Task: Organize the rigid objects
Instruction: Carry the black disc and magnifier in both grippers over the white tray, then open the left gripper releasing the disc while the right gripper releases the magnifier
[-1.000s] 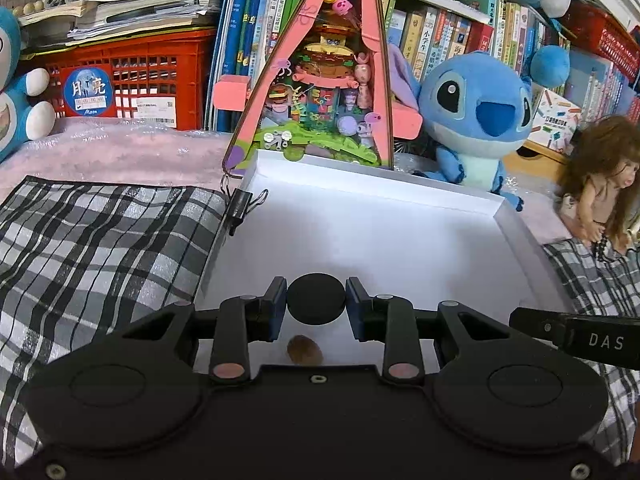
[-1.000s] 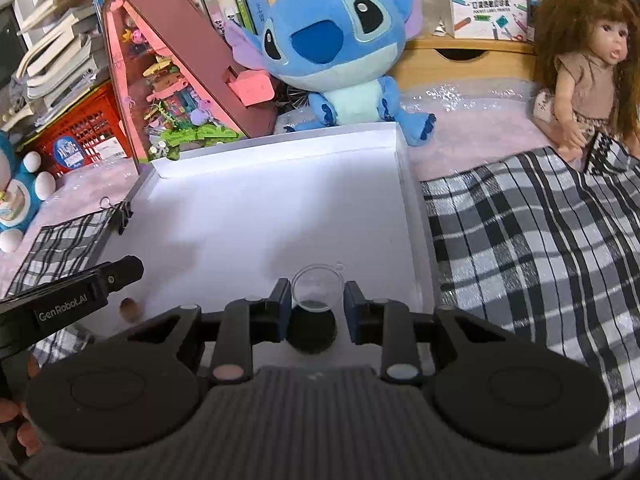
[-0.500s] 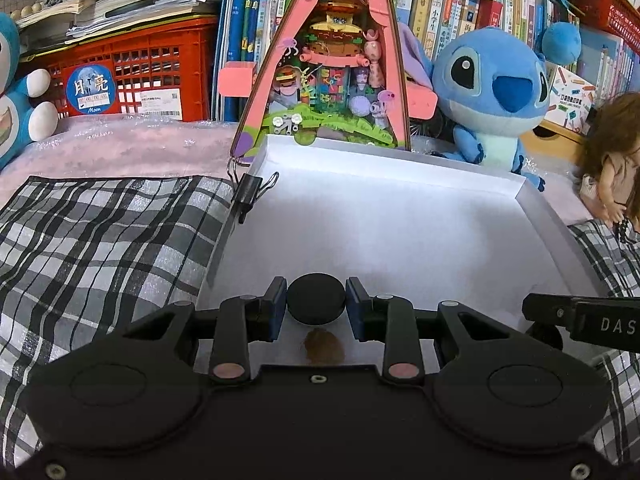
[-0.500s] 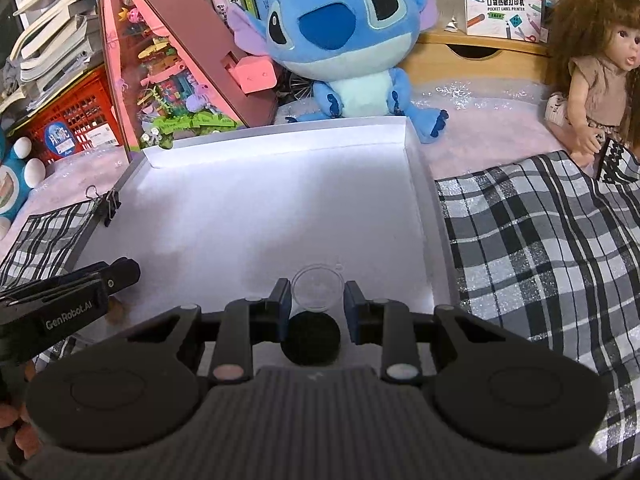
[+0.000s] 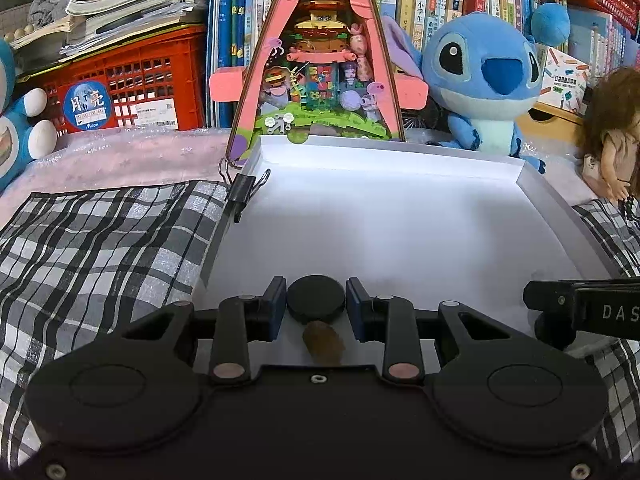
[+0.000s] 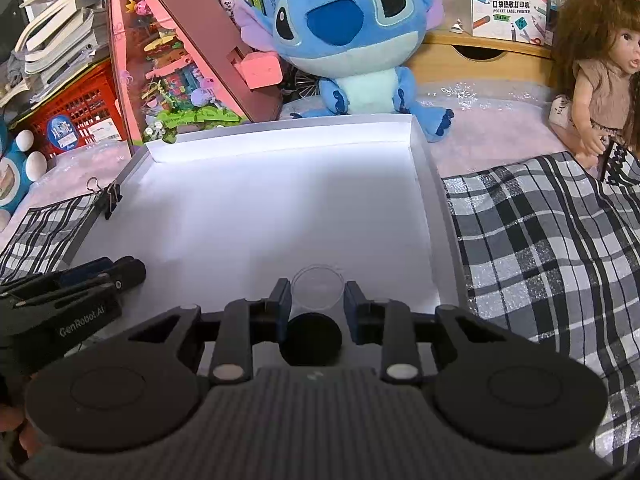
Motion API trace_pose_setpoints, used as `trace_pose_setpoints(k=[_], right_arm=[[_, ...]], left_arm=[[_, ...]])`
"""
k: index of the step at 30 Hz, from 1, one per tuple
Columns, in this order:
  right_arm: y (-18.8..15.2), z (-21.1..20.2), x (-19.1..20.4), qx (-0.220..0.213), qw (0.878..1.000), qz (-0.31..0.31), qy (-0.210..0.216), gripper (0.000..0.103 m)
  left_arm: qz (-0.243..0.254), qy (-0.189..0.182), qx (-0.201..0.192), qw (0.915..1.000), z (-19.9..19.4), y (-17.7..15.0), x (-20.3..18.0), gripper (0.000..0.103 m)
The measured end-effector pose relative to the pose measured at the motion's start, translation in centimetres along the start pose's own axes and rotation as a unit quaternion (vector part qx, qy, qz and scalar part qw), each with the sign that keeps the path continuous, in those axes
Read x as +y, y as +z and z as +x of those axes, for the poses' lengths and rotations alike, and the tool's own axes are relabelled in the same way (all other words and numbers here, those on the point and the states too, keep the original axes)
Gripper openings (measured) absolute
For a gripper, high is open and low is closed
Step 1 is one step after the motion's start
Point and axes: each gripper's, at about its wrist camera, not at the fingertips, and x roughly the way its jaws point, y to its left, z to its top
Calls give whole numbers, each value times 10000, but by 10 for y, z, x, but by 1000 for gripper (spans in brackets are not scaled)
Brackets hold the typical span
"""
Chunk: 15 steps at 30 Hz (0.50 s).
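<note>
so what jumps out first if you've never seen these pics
The big blue plush toy sitting just behind the white tray grabs the eye first, with the pink triangular toy house beside it. Closer in, the left gripper holds a black round cap and the right gripper a clear round container, both low over the tray's near edge.

A pale pink cover (image 6: 492, 140) carries everything. Directly on it lie a white tray (image 6: 434, 200), checked cloth (image 6: 560, 248) either side, and a blue plush (image 6: 352, 40) and doll (image 6: 596, 80) behind.
</note>
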Motion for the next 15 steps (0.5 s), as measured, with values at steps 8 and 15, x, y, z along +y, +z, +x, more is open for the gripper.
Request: trace_pose_setpoints(k=[8,15], right_arm=[[-6,-11,1,-210,9997,-145,-7,53],[-14,-37,2,-580,9976,-373,48,67]], left_arm=[[76,-13,-156,9998,-18,-5,-2,55],[202,-12,-397,9990,-50,-12,-2,70]])
